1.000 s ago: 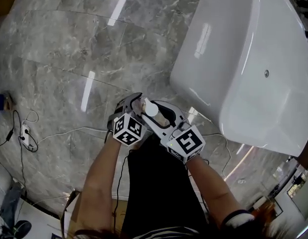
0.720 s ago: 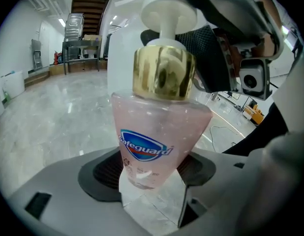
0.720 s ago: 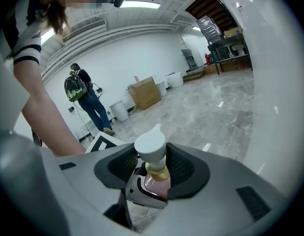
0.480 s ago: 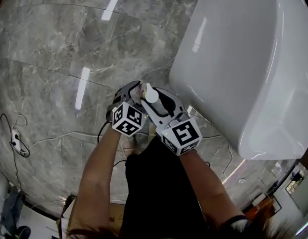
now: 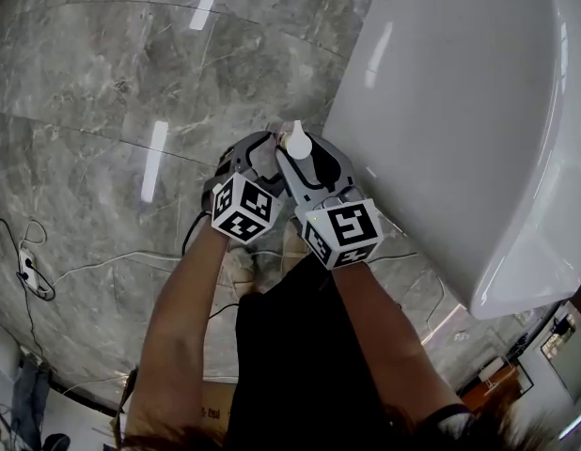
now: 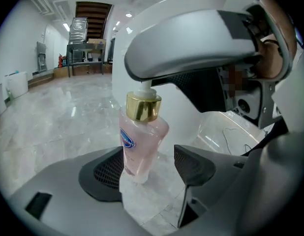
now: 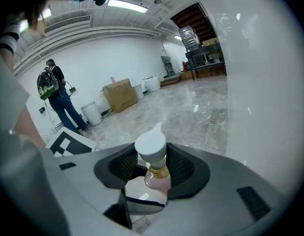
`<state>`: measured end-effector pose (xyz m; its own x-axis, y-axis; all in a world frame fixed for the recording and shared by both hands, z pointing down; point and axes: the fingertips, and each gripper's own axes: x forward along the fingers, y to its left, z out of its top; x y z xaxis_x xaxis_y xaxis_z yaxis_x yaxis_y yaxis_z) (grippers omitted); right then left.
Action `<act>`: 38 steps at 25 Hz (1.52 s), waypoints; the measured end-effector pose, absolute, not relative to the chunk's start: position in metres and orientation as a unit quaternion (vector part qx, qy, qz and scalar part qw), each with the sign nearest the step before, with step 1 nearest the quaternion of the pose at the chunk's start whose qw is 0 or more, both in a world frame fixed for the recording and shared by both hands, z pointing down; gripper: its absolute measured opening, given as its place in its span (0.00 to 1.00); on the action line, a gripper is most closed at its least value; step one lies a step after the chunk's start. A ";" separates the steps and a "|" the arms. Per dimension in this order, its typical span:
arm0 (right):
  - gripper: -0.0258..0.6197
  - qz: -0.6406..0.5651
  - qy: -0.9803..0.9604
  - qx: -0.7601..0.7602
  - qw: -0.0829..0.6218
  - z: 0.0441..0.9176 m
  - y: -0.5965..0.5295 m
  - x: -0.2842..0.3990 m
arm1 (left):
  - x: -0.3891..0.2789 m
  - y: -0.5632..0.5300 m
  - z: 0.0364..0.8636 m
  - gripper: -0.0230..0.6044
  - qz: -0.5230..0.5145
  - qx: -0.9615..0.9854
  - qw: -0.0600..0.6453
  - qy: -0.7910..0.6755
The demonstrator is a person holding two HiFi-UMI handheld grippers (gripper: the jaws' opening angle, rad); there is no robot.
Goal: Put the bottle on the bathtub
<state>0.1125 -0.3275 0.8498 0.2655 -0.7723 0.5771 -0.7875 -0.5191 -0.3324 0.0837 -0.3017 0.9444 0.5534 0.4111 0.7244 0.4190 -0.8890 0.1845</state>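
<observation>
Here the right gripper (image 7: 151,167) pinches the bottle (image 7: 154,182) between its jaws, just below the cap. The left gripper (image 6: 149,168) has its jaws spread around the base.

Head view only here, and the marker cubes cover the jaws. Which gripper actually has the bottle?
Observer: The right gripper is shut on the bottle, at its neck just under the pump head.
Operator: And the left one?
Observer: The left gripper is open. The bottle's lower end hangs between its jaws, close to one pad, with a clear gap to the other.
Operator: What's in the bottle?
Observer: Pink liquid, with a gold collar and a blue label.
</observation>
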 end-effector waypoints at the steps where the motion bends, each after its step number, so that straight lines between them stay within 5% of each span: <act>1: 0.34 0.357 -0.483 0.800 0.011 0.853 -0.327 0.117 | 0.083 -0.301 0.945 0.55 -0.410 -0.881 0.003 -0.236; 38: 0.33 0.397 -0.401 0.825 0.014 0.897 -0.294 0.130 | 0.041 -0.297 0.931 0.55 -0.421 -0.874 -0.060 -0.234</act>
<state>0.1302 -0.2939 0.8972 0.3622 -0.6516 0.6665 -0.6735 -0.6772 -0.2962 0.0413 -0.2970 0.9308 0.5354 0.4605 0.7080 0.3590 -0.8829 0.3027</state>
